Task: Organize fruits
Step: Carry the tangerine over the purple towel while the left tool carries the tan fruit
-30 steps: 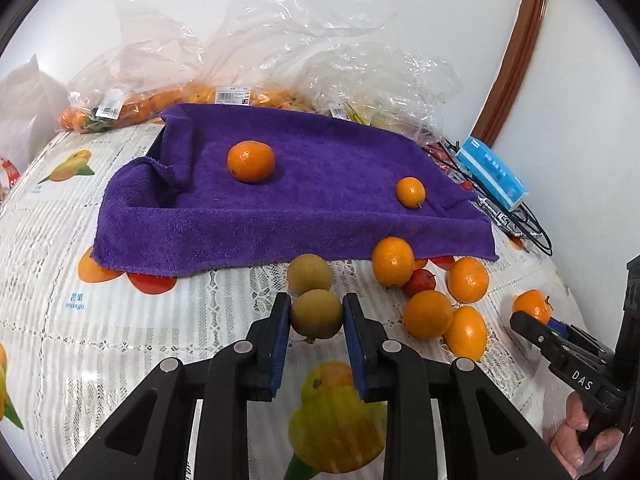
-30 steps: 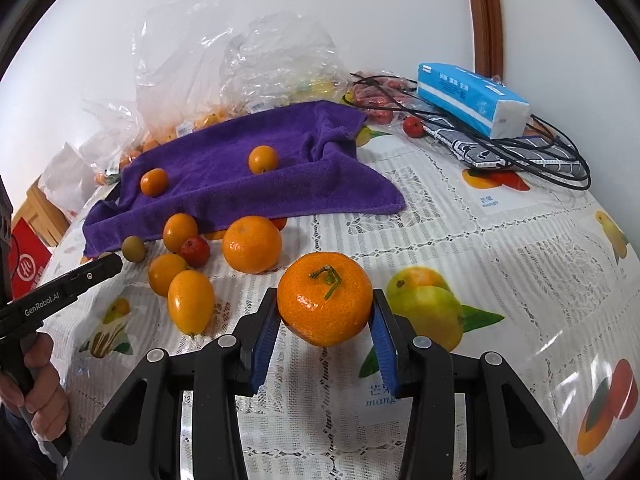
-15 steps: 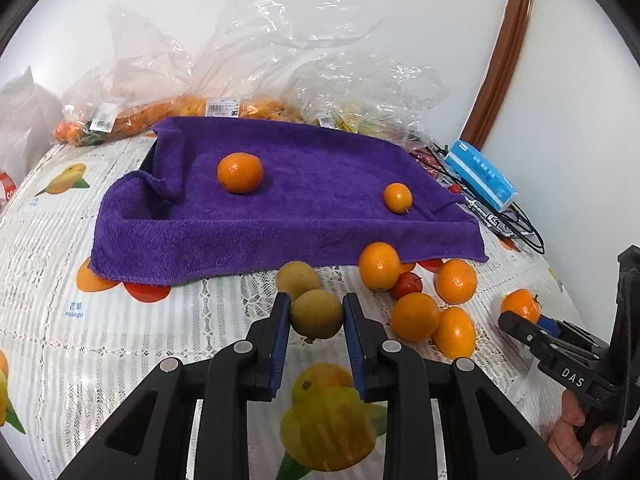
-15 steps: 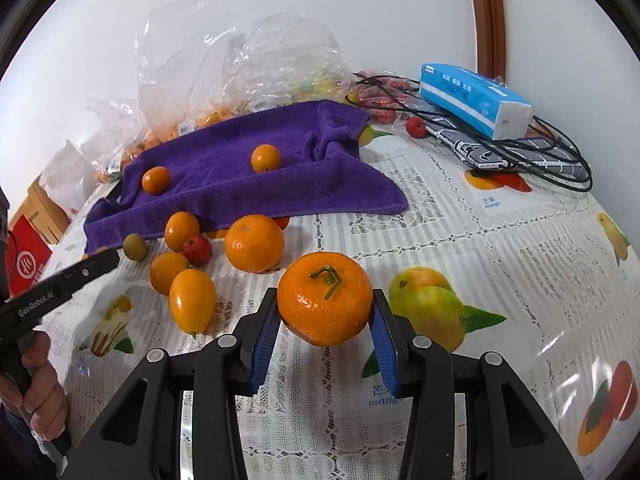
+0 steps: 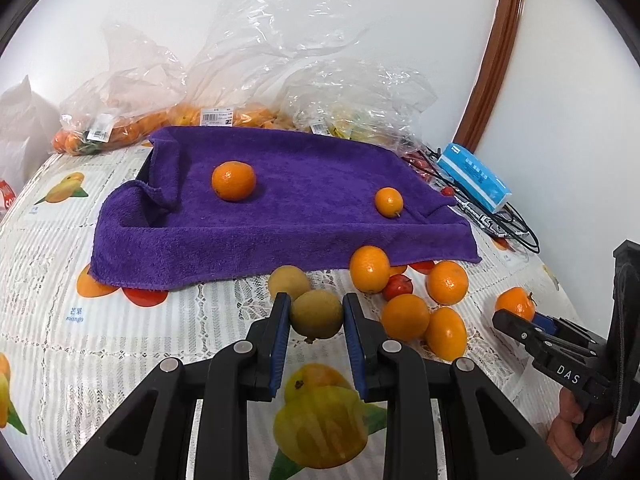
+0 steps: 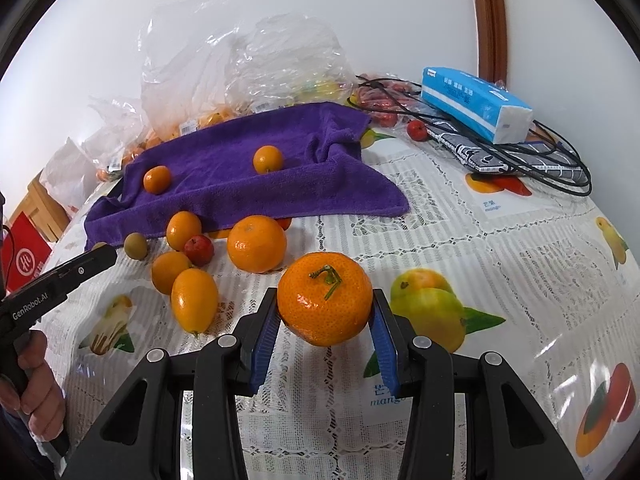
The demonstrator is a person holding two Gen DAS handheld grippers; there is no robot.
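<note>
Fruit-print table (image 5: 60,340): two oranges sitting on purple towel (image 5: 304,208); left gripper (image 5: 316,314) jaws clamping brown-green round fruit (image 5: 316,314), right gripper (image 6: 325,312) jaws clamping stemmed orange mandarin (image 6: 325,298); loose orange pile (image 6: 188,264) waiting, mostly undone.

1. The left gripper (image 5: 316,314) is matte black, with blue pads (image 5: 280,344) and round silver screws on its linkage.
2. The right gripper (image 6: 325,312) matches it, white "DAS" printed on its side (the left reads "GenRobot.AI").
3. Bare-skinned hands (image 6: 38,392) grip the handles.
</note>
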